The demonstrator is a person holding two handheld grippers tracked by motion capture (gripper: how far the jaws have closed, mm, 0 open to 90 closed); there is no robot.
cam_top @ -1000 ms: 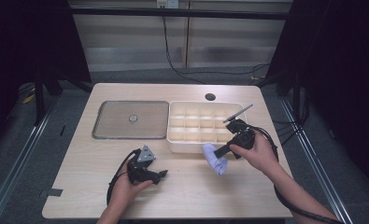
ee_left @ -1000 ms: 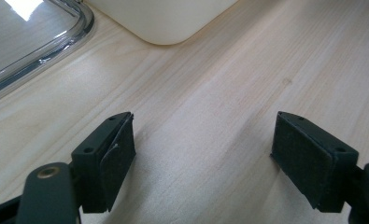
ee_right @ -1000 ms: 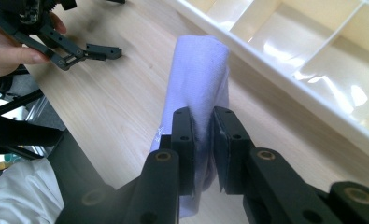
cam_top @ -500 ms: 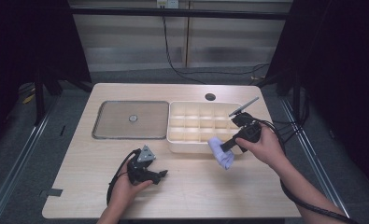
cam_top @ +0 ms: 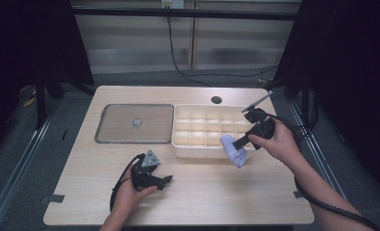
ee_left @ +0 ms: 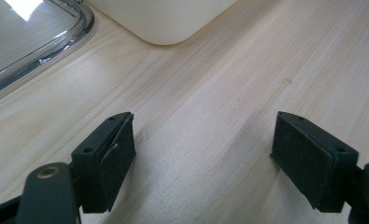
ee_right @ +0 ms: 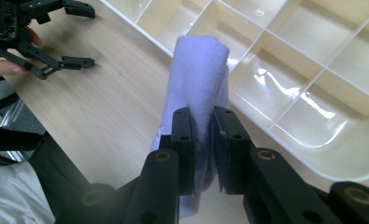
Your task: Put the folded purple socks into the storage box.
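Two grippers at work: our right gripper (ee_right: pixel 202 135), jaws clamped on the folded lilac cloth (ee_right: pixel 198 79), holds it lengthwise toward twelve o'clock over the compartment tray's (cam_top: pixel 197 149) near rim, while our left gripper (ee_left: pixel 203 154) rests spread wide, well apart.

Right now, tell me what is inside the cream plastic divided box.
The cream plastic divided box shows bare, glossy compartments. The folded lilac cloth, pinched in the right tongs, covers part of the near-edge cells.

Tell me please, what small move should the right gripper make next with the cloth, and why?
Probably carry it a little further over the tray. The right gripper pinches the folded lilac cloth, which hangs above the tray's near rim, and the compartments beyond look empty.
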